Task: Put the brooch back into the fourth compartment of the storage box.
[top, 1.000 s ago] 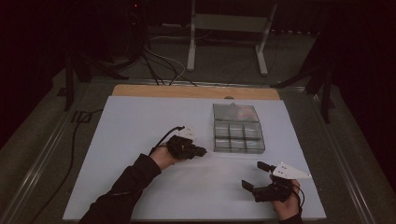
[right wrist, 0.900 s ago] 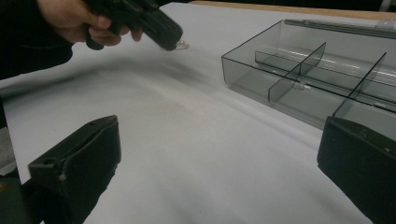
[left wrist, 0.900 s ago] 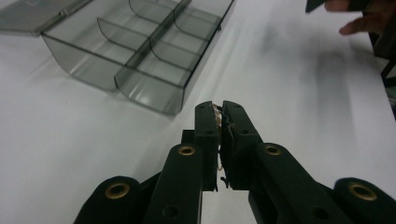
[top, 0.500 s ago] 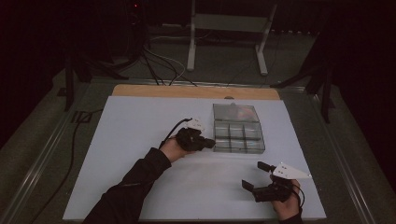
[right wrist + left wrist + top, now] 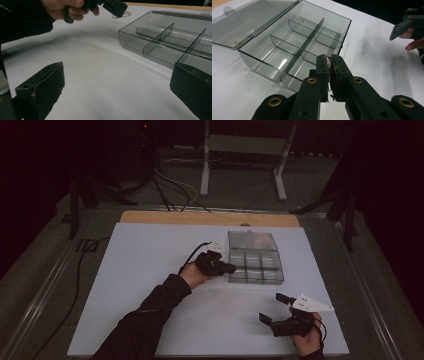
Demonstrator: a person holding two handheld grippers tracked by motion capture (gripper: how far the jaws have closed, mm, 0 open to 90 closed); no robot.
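Your left gripper [image 5: 330, 65] has its matte black jaws pinched tight on a small thin metal piece [image 5: 328, 60], pale and wiry, too small to name; in the right gripper view a bit of it dangles like a clip [image 5: 119, 15]. It hangs just at the near rim of the clear smoky plastic box [image 5: 256, 265], a flat rectangle with curved dividers and its lid open. Your right gripper [image 5: 274, 309] rests wide open, holding nothing, on the smooth white tabletop [image 5: 150, 255], well apart from the box.

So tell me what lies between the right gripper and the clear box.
Nothing: in the high view, only bare white tabletop separates the right gripper from the clear box. The right gripper view agrees.
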